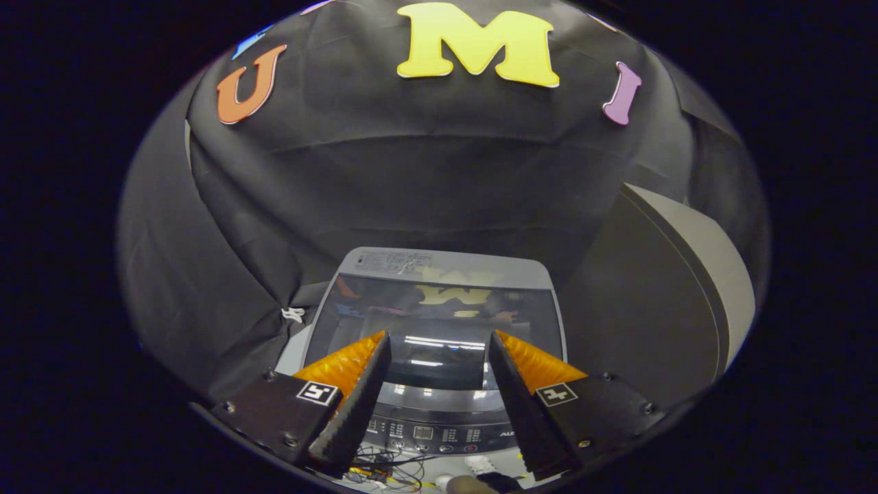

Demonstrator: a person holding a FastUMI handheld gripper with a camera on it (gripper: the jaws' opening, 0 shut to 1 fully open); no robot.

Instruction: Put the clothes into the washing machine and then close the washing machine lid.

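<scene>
Washing machine lid point(439, 322) down, just ahead of the spread, empty tongs point(439, 370).
Left to right: tangled wires point(384, 463) under the left finger, control panel point(439, 433) between fingers, grey round-edged panel point(686, 288) beyond the right. No clothes visible; fingers may snag wires or press buttons.

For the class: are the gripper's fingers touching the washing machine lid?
Apart. In the gripper view the gripper is open and holds nothing; its fingers hover above the washing machine lid, which lies flat, closed and reflective beyond them.
</scene>
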